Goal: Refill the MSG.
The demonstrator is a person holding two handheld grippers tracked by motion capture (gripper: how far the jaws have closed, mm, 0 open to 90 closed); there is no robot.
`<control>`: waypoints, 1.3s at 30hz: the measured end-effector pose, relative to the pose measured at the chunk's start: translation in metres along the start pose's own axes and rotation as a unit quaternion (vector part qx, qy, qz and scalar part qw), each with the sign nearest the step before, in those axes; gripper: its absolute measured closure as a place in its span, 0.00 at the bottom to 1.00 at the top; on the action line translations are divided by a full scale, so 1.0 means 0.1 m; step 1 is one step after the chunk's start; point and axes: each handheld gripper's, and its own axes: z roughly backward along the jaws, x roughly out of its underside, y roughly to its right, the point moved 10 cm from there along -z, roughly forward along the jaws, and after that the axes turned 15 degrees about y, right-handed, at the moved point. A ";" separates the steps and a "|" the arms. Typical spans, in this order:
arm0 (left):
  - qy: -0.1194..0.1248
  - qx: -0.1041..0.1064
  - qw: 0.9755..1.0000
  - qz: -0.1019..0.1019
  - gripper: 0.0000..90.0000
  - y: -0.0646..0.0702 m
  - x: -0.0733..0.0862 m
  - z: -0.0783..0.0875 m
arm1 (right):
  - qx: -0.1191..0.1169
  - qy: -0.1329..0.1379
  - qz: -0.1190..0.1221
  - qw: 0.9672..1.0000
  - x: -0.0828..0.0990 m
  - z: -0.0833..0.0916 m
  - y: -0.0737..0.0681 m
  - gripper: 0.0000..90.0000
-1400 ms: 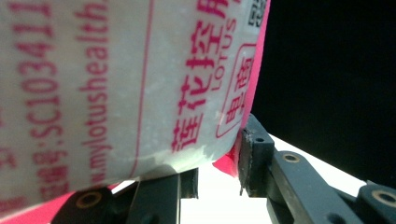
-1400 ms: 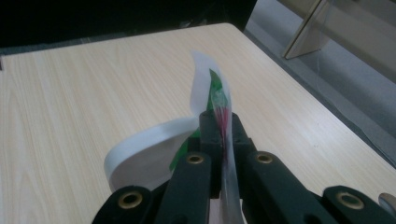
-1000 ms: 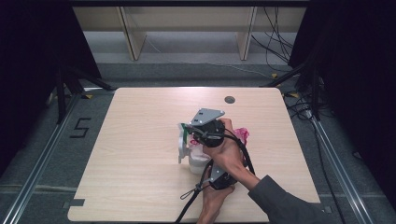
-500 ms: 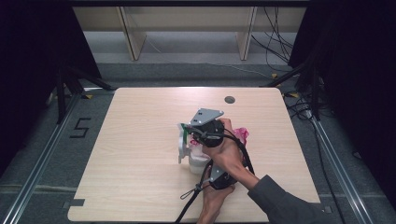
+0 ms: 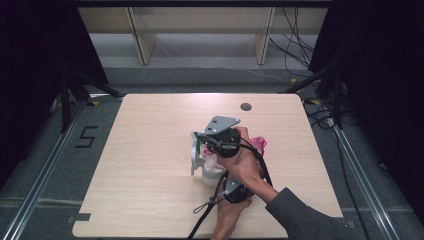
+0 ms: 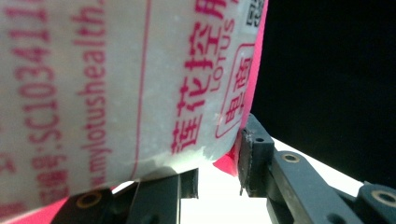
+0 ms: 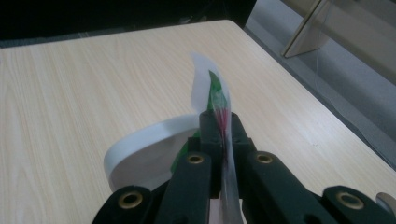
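Between the right gripper's (image 7: 223, 122) black jaws, which are pinched tight together, runs a thin foil seal (image 7: 211, 88), white on one face with green and red print on the other, curling up and away from the fingertips. Just behind them lies the white rim (image 7: 140, 142) of the tub it is coming off. The left gripper (image 6: 219, 163) has its jaws partly closed around the tub (image 6: 126, 79) itself: the right-hand pad presses the wall of the white container with red lettering, and the other jaw sits below it (its contact is hard to make out). In the high view both grippers meet near the middle of the wooden table (image 5: 150, 200), the right gripper (image 5: 202, 142) over the left gripper (image 5: 222, 180), with the tub (image 5: 210, 172) standing on the tabletop between them.

The step in hand looks like peeling the seal back. The next move probably calls for a steady pull along the peel while the left holds the tub down, lest it tip or spill.
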 end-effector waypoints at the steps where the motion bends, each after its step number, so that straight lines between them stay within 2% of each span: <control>1: -0.001 0.001 1.000 -0.001 0.80 0.00 0.00 0.00 | -0.001 0.001 0.006 1.000 0.00 -0.01 0.00 1.00; 3: -0.003 0.011 1.000 0.000 0.80 0.01 0.00 0.00 | 0.001 0.007 -0.003 1.000 -0.02 -0.01 0.01 1.00; 4: -0.054 0.022 0.996 -0.064 0.80 -0.10 0.07 0.09 | 0.001 0.011 -0.007 1.000 -0.02 0.00 0.02 1.00; 8: -0.057 0.021 0.996 -0.064 0.80 -0.09 0.09 0.09 | 0.001 0.011 -0.016 1.000 -0.02 0.03 0.02 1.00; 9: -0.057 0.022 0.996 -0.062 0.80 -0.09 0.09 0.09 | 0.000 0.018 -0.010 1.000 -0.02 0.02 0.04 1.00; 10: -0.055 0.007 0.997 -0.061 0.80 -0.12 0.09 0.10 | 0.003 0.020 -0.020 1.000 -0.02 0.04 0.05 1.00; 11: -0.059 0.004 0.996 -0.061 0.80 -0.12 0.10 0.10 | 0.003 0.024 -0.024 0.999 -0.03 0.05 0.06 1.00; 12: -0.063 0.015 0.996 -0.061 0.80 -0.11 0.12 0.10 | 0.004 0.030 -0.026 0.999 -0.03 0.06 0.07 1.00; 14: -0.071 0.008 0.995 -0.069 0.79 -0.13 0.13 0.11 | 0.004 0.039 -0.033 0.999 -0.04 0.09 0.08 1.00; 15: -0.073 -0.011 0.995 -0.073 0.79 -0.15 0.13 0.12 | 0.001 0.046 -0.032 0.998 -0.05 0.10 0.10 1.00; 17: -0.082 -0.012 0.994 -0.074 0.79 -0.16 0.16 0.14 | 0.002 0.062 -0.054 0.997 -0.05 0.16 0.13 1.00; 22: -0.103 -0.020 0.991 -0.081 0.77 -0.19 0.23 0.16 | -0.006 0.091 -0.086 0.992 -0.03 0.31 0.21 1.00; 23: -0.086 -0.028 0.994 -0.058 0.77 -0.16 0.22 0.14 | -0.008 0.095 -0.095 0.991 -0.03 0.35 0.22 1.00; 24: -0.088 -0.026 0.994 -0.059 0.76 -0.17 0.23 0.15 | -0.002 0.107 -0.092 0.990 -0.03 0.38 0.25 1.00; 26: -0.095 -0.025 0.994 -0.055 0.76 -0.18 0.25 0.16 | -0.006 0.116 -0.115 0.987 -0.01 0.46 0.27 1.00; 27: -0.093 -0.026 0.994 -0.051 0.75 -0.18 0.25 0.16 | -0.008 0.128 -0.116 0.985 -0.01 0.48 0.29 1.00; 28: -0.097 -0.029 0.994 -0.052 0.74 -0.19 0.26 0.17 | -0.007 0.134 -0.130 0.982 0.01 0.52 0.29 1.00; 29: -0.100 -0.030 0.993 -0.054 0.73 -0.19 0.26 0.18 | -0.012 0.146 -0.128 0.981 0.00 0.55 0.31 1.00; 31: -0.101 -0.033 0.993 -0.053 0.72 -0.21 0.27 0.18 | -0.007 0.168 -0.142 0.975 0.01 0.62 0.32 1.00; 33: -0.104 -0.037 0.992 -0.054 0.69 -0.22 0.28 0.18 | -0.005 0.183 -0.139 0.973 0.02 0.68 0.36 1.00; 34: -0.108 -0.040 0.992 -0.053 0.66 -0.23 0.29 0.18 | -0.006 0.190 -0.150 0.970 0.03 0.70 0.36 1.00; 35: -0.111 -0.039 0.992 -0.055 0.64 -0.23 0.30 0.17 | -0.006 0.192 -0.156 0.969 0.04 0.72 0.35 1.00; 36: -0.113 -0.038 0.991 -0.052 0.64 -0.23 0.30 0.17 | -0.005 0.196 -0.151 0.969 0.04 0.74 0.36 1.00; 37: -0.113 -0.035 0.992 -0.046 0.63 -0.23 0.30 0.17 | 0.001 0.197 -0.155 0.968 0.06 0.76 0.37 1.00; 38: -0.120 -0.037 0.991 -0.050 0.61 -0.24 0.31 0.18 | -0.001 0.204 -0.155 0.967 0.07 0.77 0.38 1.00; 39: -0.139 -0.041 0.987 -0.067 0.57 -0.28 0.32 0.22 | 0.000 0.205 -0.171 0.964 0.08 0.79 0.38 1.00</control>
